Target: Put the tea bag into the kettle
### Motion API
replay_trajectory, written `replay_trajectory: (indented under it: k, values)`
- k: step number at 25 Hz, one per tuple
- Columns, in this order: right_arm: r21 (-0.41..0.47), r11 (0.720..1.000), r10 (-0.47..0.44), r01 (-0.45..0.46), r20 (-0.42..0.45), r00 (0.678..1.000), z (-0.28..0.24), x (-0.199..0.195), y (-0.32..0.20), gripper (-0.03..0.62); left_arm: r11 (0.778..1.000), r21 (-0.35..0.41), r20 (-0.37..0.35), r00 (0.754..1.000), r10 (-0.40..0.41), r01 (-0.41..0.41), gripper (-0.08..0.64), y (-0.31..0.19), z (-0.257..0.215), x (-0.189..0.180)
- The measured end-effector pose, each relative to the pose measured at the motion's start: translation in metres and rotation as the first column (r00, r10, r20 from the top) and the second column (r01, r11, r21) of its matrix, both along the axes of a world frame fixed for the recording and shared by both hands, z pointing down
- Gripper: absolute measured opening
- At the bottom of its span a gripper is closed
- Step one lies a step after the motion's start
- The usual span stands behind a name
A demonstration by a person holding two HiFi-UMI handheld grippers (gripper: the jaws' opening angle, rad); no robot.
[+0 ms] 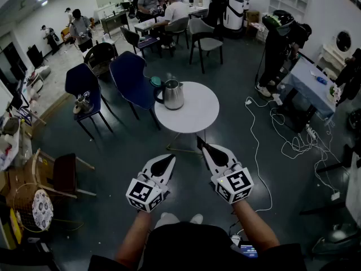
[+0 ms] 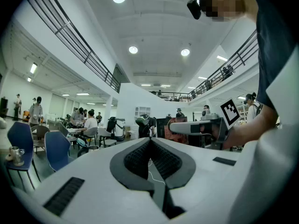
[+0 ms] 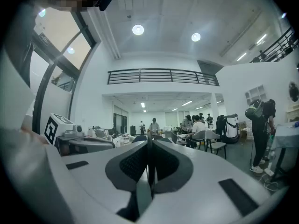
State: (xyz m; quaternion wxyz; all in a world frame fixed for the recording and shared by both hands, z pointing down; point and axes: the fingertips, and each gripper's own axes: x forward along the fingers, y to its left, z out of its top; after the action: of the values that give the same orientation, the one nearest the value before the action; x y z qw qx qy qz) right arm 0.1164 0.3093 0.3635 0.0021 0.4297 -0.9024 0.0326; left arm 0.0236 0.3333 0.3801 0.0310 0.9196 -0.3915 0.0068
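Left tongs (image 1: 169, 158) and right tongs (image 1: 202, 144), both closed, hover over grey floor (image 1: 113, 171) near white table (image 1: 198, 109).

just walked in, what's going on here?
A person stands back from a small round table, holding a claw in each hand out in front. The left claw and right claw are both shut and well short of the table. A thin dark strip shows between the right claw's jaws; I can't tell what it is. A steel kettle stands on the table's left side. No tea bag can be made out.

Bright ceiling lights, sharp centre, heavy fisheye distortion at edges.
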Motion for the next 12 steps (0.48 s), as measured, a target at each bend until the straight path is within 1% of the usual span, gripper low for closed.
replay_trajectory:
  k: [7, 12]
  values:
    - [-0.017, 1.000, 0.004, -0.004, 0.006, 1.000, 0.004, 0.014, 0.002, 0.031, 1.000, -0.018, -0.004, 1.000, -0.006, 0.006, 0.015, 0.002, 0.002, 0.010]
    - [-0.026, 1.000, 0.006, -0.005, 0.024, 1.000, 0.006, 0.020, 0.000, 0.031, 1.000, -0.017, -0.003, 1.000, -0.009, 0.009, 0.015, 0.000, 0.002, 0.014]
